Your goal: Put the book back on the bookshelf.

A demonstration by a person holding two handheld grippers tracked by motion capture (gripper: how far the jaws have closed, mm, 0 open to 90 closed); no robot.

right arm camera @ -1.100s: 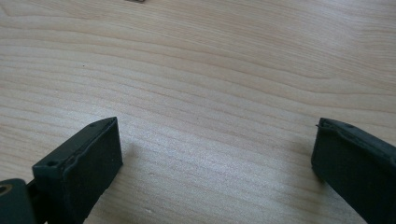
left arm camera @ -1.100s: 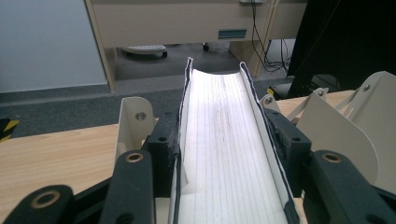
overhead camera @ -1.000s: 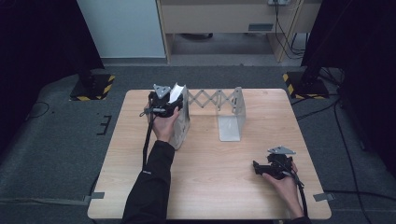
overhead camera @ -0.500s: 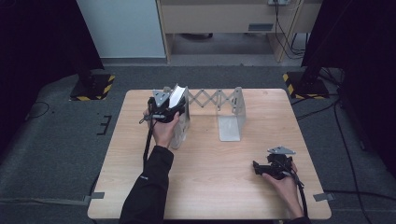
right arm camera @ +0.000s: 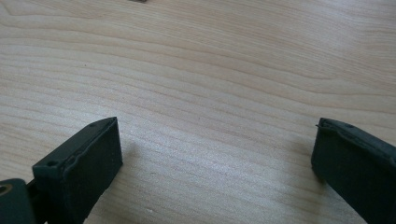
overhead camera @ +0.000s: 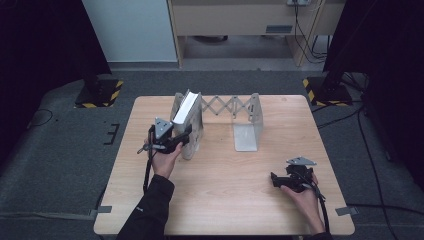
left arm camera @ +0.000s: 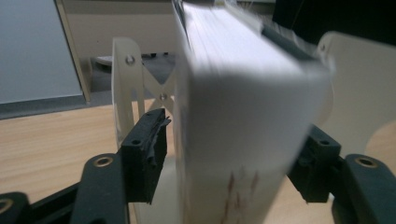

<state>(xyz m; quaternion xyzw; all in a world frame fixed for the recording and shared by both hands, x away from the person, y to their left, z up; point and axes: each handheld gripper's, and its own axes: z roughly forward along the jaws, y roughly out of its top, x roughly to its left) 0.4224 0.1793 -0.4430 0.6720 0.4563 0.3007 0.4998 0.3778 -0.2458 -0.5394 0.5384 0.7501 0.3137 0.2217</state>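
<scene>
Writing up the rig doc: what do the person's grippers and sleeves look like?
Both are black two-jaw handheld units. The left gripper and right gripper each carry a grey three-cornered plate on top and trail a black cable. Jaw pads are black blocks with screw holes. The left arm wears a dark sleeve.

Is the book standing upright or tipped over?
Upright: the book stands on edge against the left plate of the expanding rack, between the left gripper jaws.

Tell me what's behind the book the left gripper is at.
Behind the book stand the expanding rack's end plate and scissor lattice. The book hides the rack's base and the table there.
</scene>
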